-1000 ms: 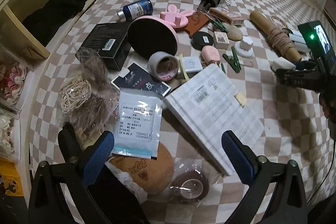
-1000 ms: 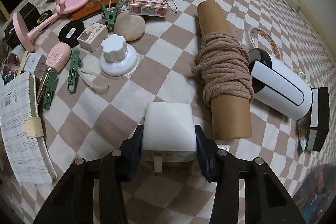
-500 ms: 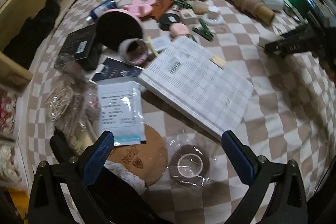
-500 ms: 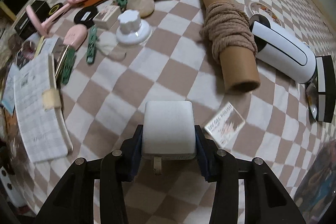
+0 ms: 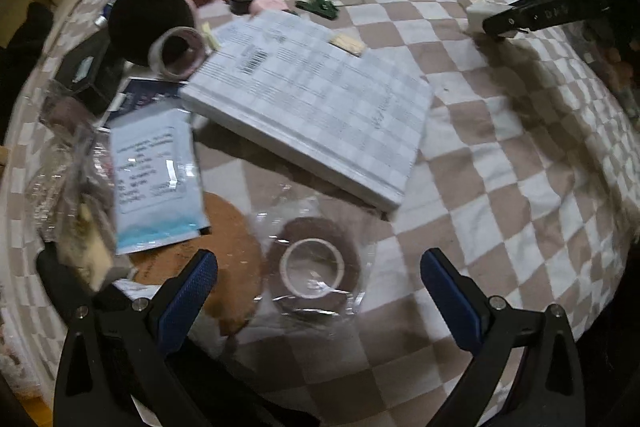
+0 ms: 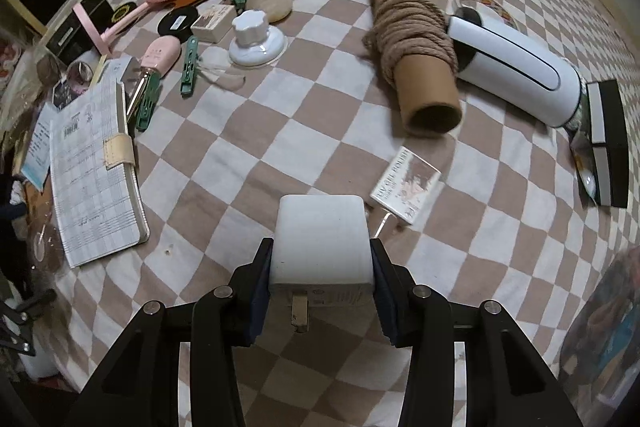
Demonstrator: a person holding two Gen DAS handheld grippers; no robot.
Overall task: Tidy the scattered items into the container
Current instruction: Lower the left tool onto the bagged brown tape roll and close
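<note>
Both grippers are matte black frames with triangular cut-outs and round silver screws at the joints. The left gripper (image 5: pixel 318 273) carries textured blue pads on its fingers (image 5: pixel 188 291); the right gripper (image 6: pixel 320 277) has the same dark blue pads, and pale lettering marks its side.

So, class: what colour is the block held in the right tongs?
White; the block shows best in the right wrist view.

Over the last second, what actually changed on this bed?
The right tool, still clamped on the white charger block, lifted and drew back from the rope-wrapped tube, uncovering a small white box. The left tool stayed open and advanced over the wrapped tape roll. Everything else stayed put.
</note>
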